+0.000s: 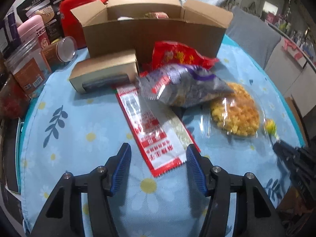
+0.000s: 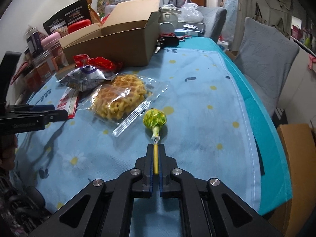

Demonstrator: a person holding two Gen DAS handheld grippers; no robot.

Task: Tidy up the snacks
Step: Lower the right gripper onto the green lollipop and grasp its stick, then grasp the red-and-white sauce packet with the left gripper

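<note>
My right gripper [image 2: 156, 146] is shut on the yellow stick of a green-wrapped lollipop [image 2: 155, 118], whose head lies just beyond the fingertips on the blue cloth. The same lollipop [image 1: 270, 126] and the right gripper [image 1: 276, 144] show at the far right of the left wrist view. My left gripper [image 1: 159, 150] stands open over the near end of a flat red-and-white snack packet [image 1: 156, 134]; the pads do not touch it. Behind it lie a grey-purple bag [image 1: 181, 86], a red bag [image 1: 177, 55] and a clear bag of yellow waffle snacks [image 1: 237, 114]. An open cardboard box [image 1: 150, 31] stands at the back.
A small tan box [image 1: 102, 71] lies left of the bags. Jars and canisters [image 1: 27, 69] crowd the table's left edge. Grey chairs [image 2: 266, 59] stand along the right side, and keys [image 2: 167, 41] lie beside the big box. The flowered blue cloth [image 2: 197, 108] covers the table.
</note>
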